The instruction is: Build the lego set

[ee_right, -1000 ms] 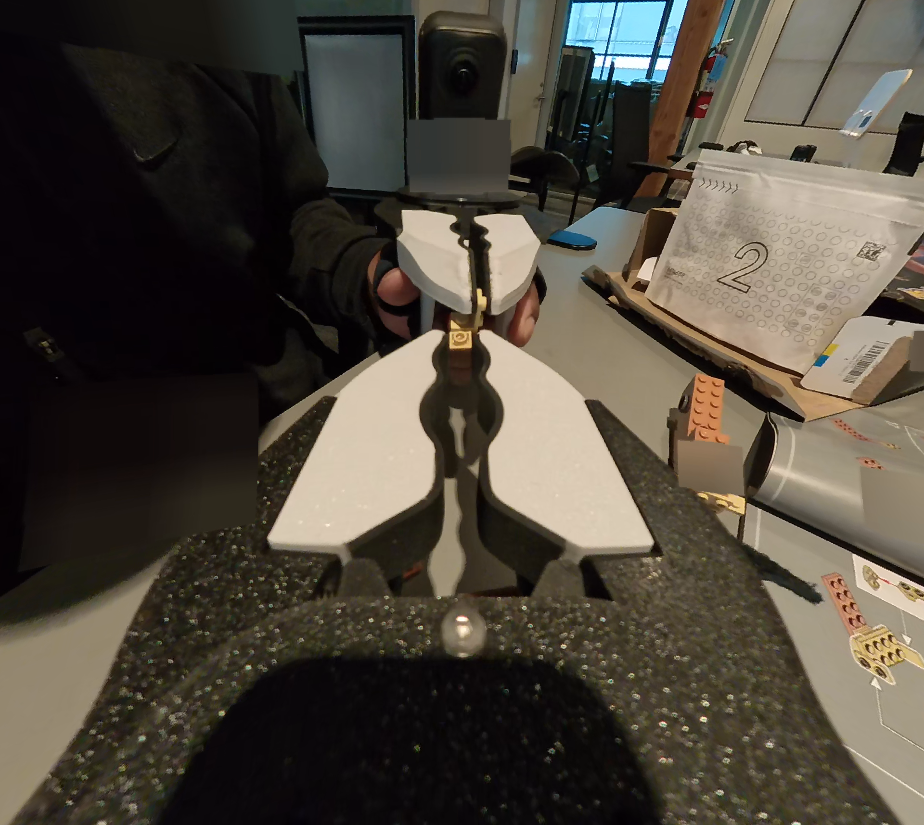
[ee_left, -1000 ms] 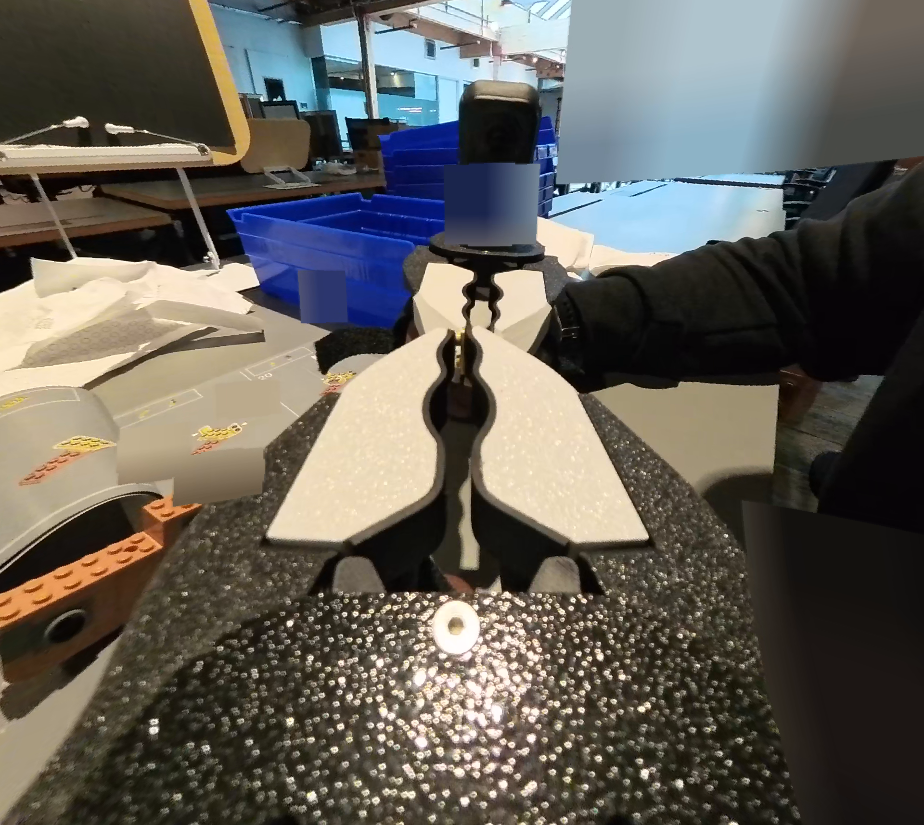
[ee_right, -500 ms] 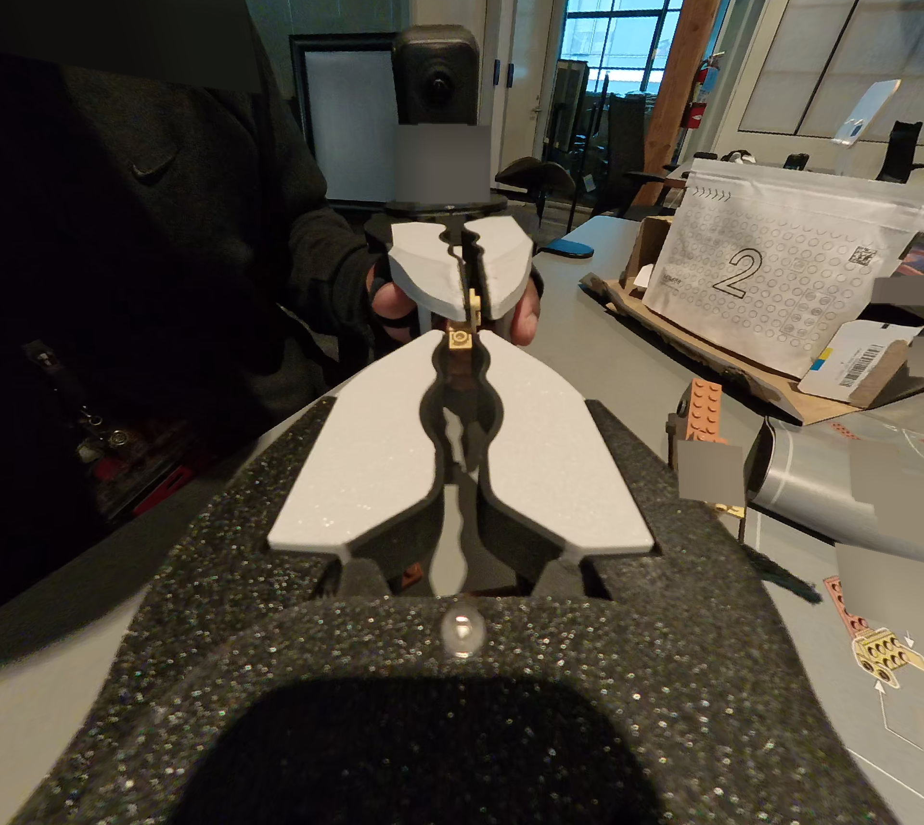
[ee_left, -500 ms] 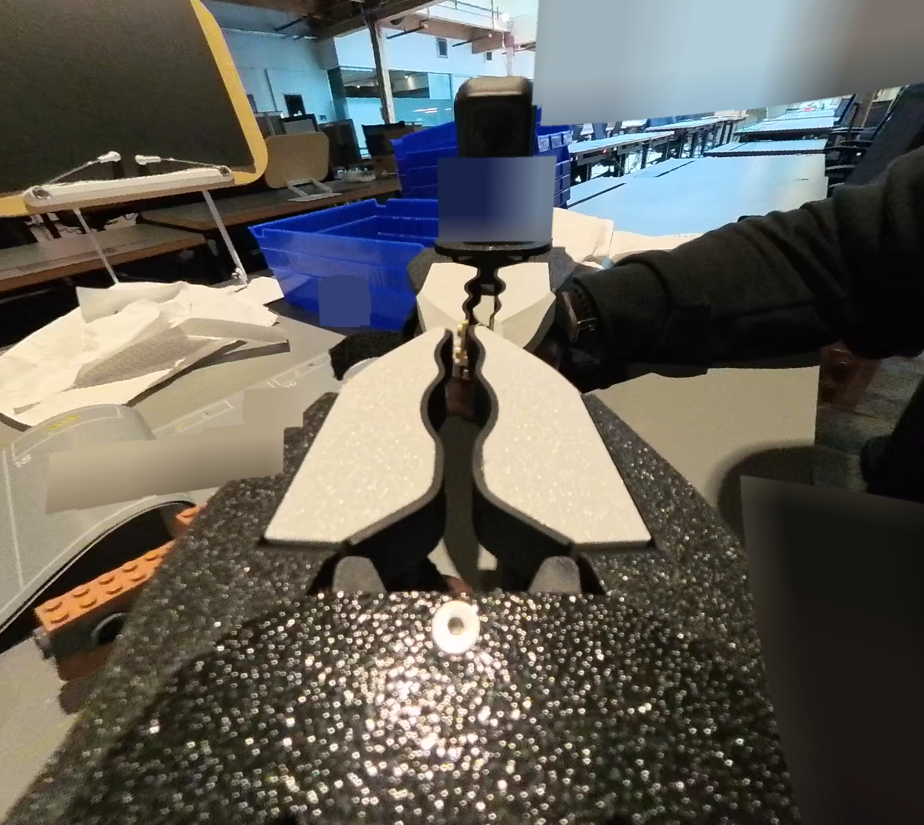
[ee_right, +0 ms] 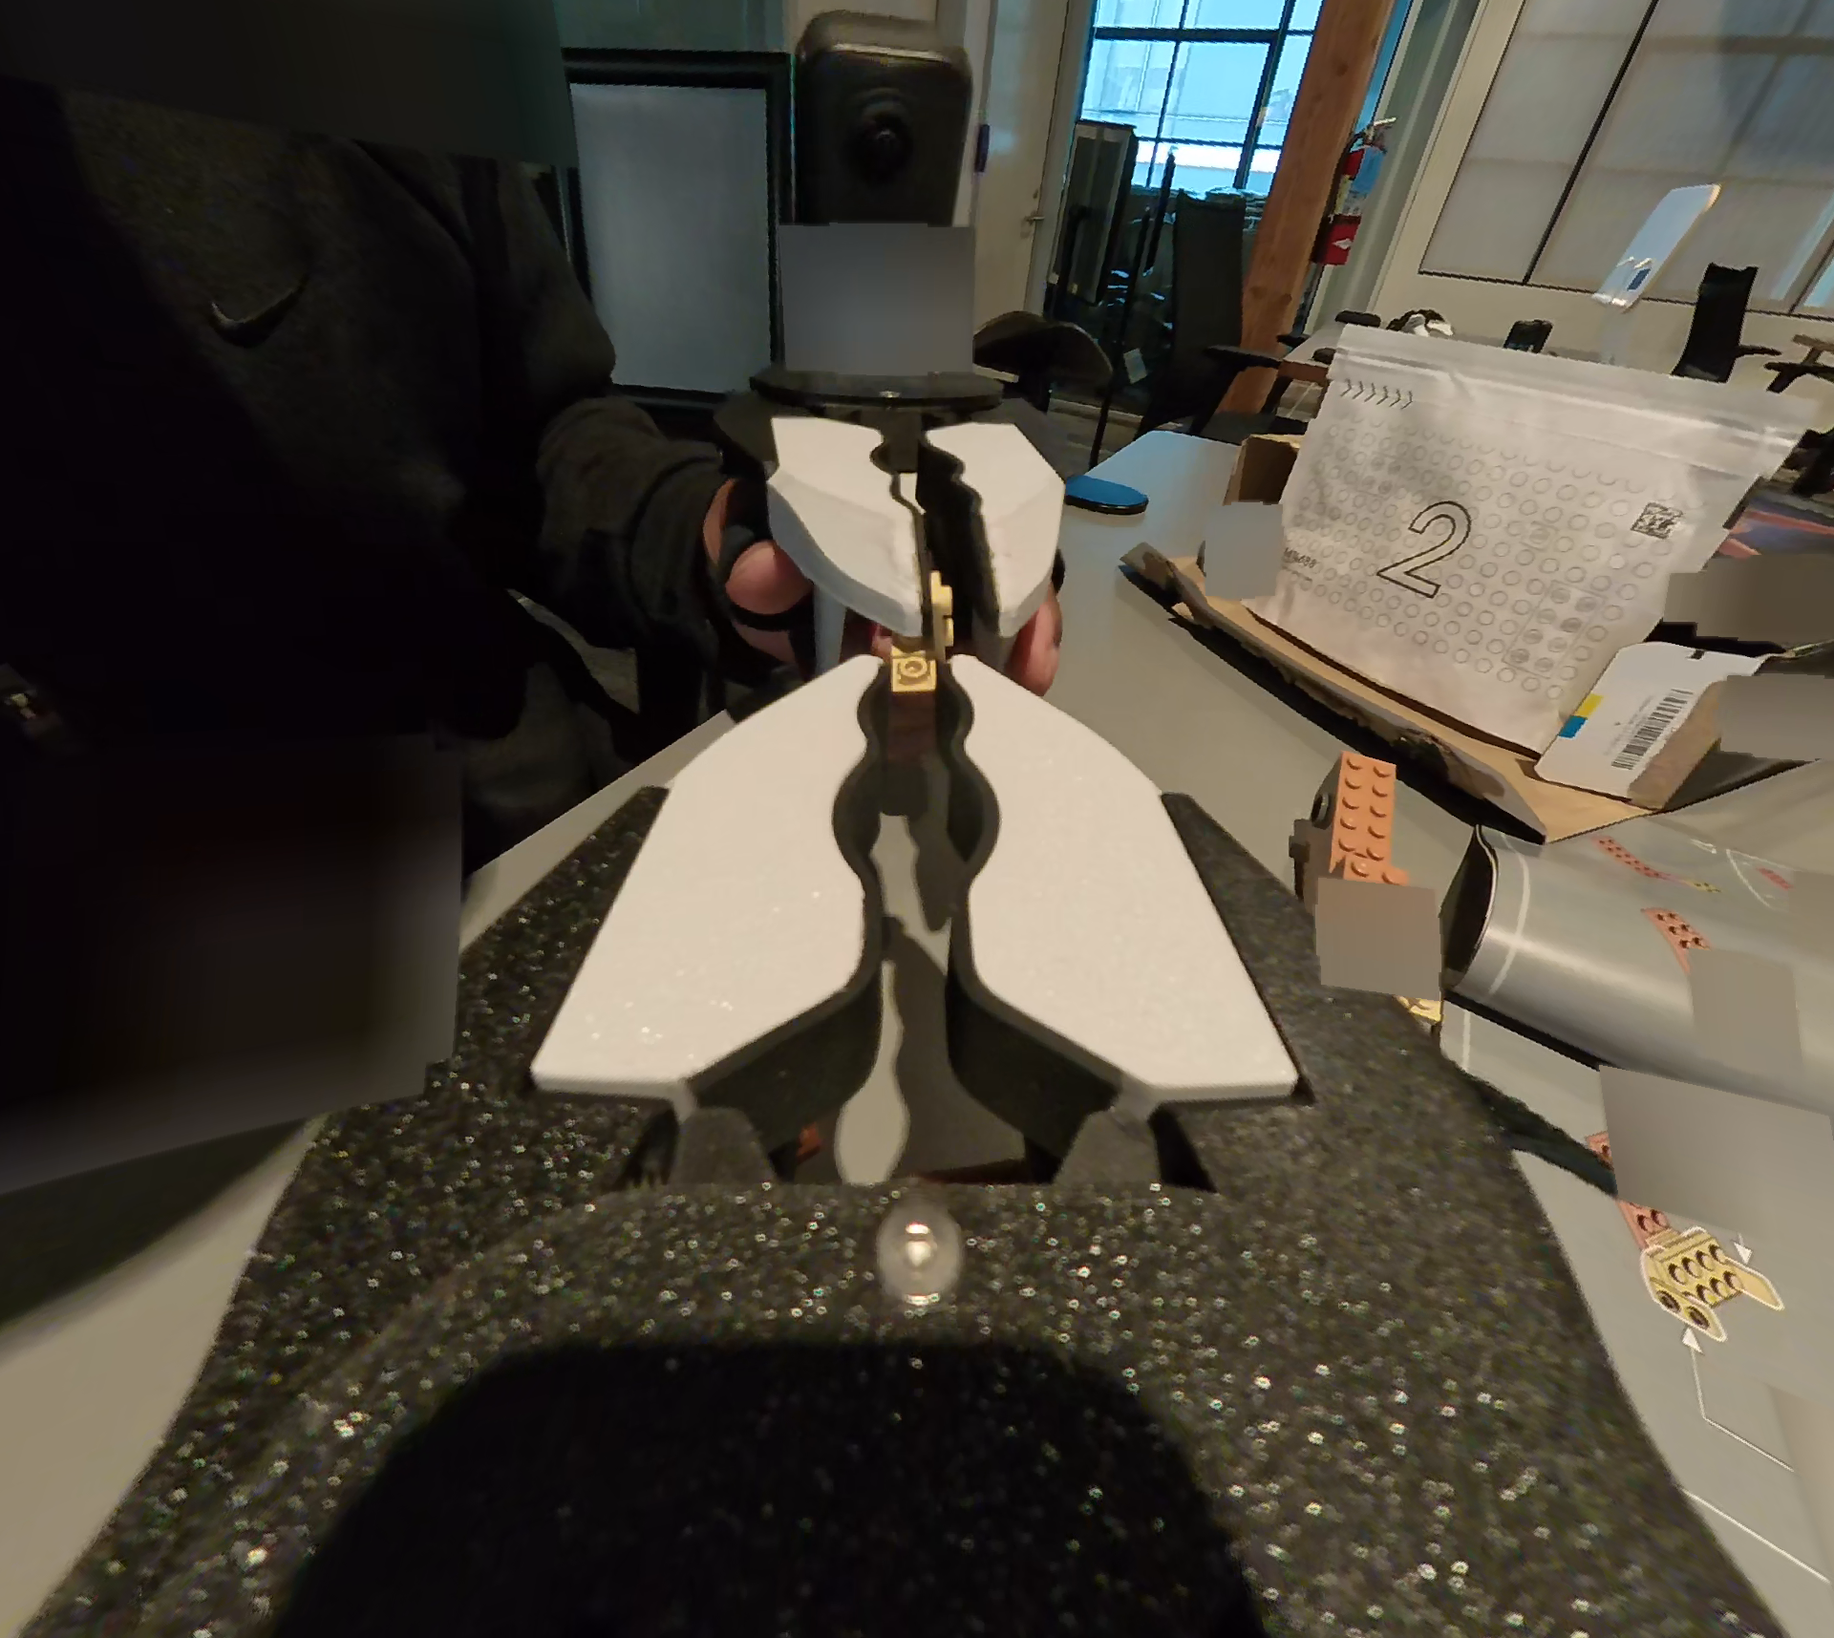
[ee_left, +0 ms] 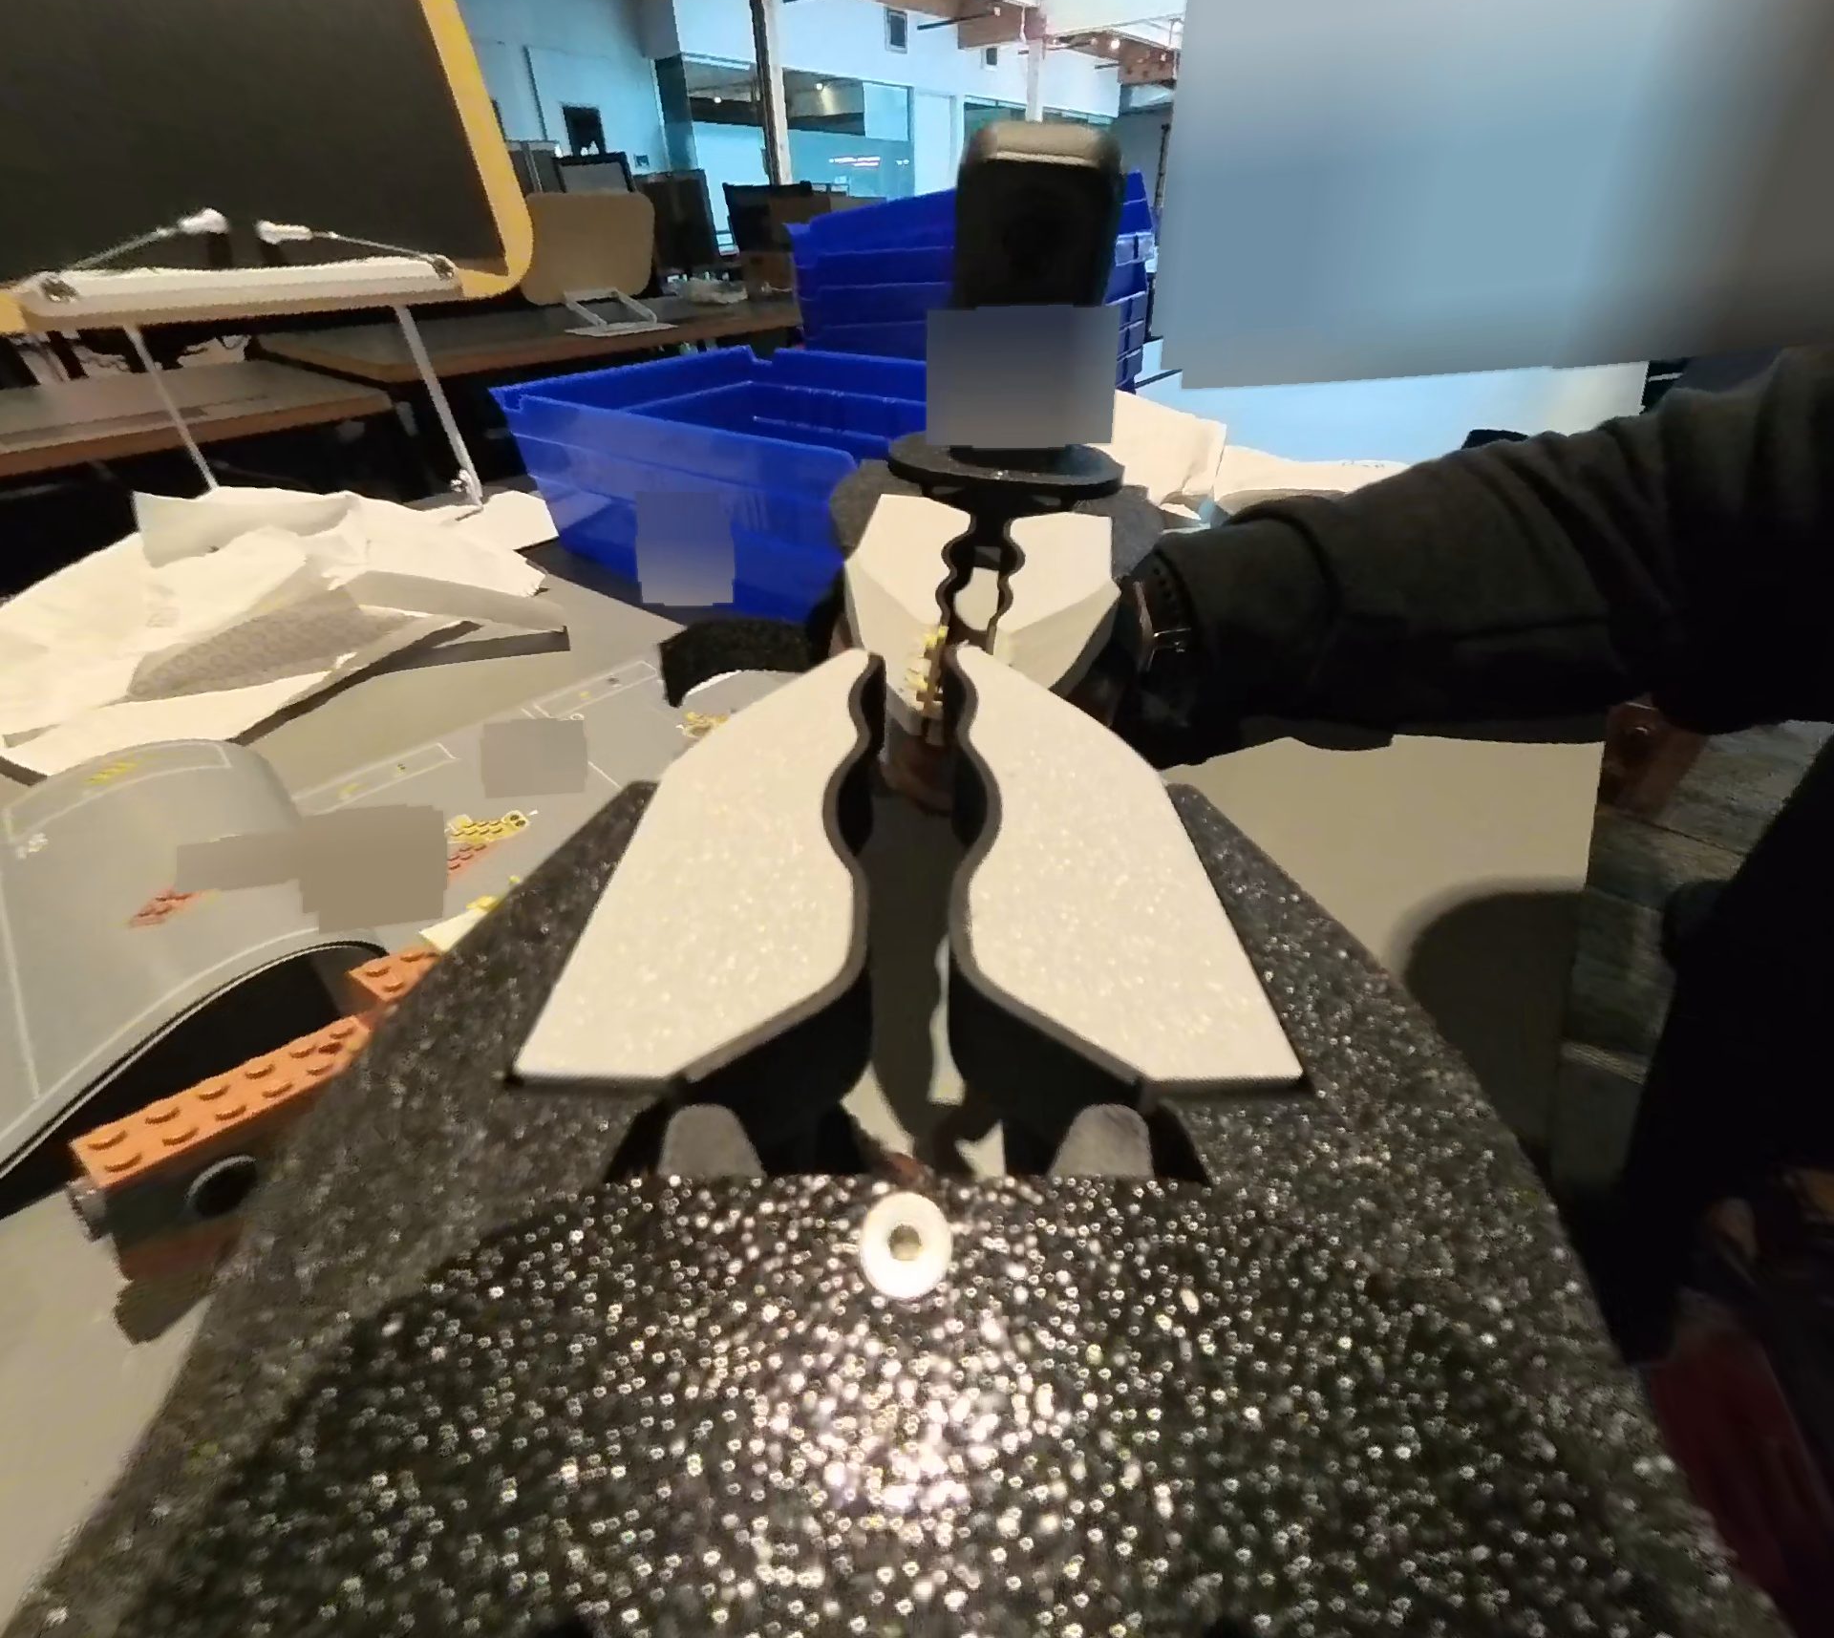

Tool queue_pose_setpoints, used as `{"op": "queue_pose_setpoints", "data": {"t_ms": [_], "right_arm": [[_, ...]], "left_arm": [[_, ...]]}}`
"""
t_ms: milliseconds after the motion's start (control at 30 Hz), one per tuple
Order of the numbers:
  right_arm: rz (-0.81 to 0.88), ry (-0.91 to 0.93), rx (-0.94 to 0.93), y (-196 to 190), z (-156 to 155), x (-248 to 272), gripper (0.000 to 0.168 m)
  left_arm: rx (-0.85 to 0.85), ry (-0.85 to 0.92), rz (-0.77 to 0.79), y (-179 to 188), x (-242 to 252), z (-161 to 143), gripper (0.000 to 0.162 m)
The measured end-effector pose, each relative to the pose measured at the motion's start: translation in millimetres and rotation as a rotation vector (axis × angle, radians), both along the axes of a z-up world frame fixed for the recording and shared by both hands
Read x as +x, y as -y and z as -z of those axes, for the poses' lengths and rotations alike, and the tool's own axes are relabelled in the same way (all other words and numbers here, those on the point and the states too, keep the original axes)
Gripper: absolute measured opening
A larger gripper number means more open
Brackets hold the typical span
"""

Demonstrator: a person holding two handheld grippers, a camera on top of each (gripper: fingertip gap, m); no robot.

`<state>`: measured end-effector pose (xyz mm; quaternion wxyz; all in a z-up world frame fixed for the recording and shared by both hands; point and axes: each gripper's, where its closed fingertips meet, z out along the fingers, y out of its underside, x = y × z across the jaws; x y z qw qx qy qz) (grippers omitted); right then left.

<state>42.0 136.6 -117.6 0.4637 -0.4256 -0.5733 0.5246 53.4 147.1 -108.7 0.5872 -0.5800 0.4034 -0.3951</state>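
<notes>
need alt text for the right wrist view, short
The right tool is shut on a small tan lego piece, held tip to tip against the left tool, which grips a thin tan plate edge-on. To the right, on the grey table, sit an orange-and-grey brick assembly, a numbered white bag and an open instruction booklet.

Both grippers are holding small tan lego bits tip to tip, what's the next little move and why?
Probably ease the left hand-held gripper and its thin tan plate down onto the tan piece clamped in the right hand-held gripper, then press. The plate stands on edge, just above and slightly right of that piece; whether they already touch is unclear.
</notes>
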Motion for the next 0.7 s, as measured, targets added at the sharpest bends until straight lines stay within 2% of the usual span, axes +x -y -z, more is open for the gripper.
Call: {"op": "queue_pose_setpoints", "data": {"t_ms": [400,700], "right_arm": [[0.042,-0.004,0.039,-3.4,-0.4,-1.3,0.008],[0.088,0.003,0.092,-6.9,0.2,-2.5,0.008]], "left_arm": [[-0.16,0.016,0.02,-1.9,-0.8,1.6,0.01],[-0.342,0.048,0.043,-4.4,-2.0,3.2,0.009]]}}
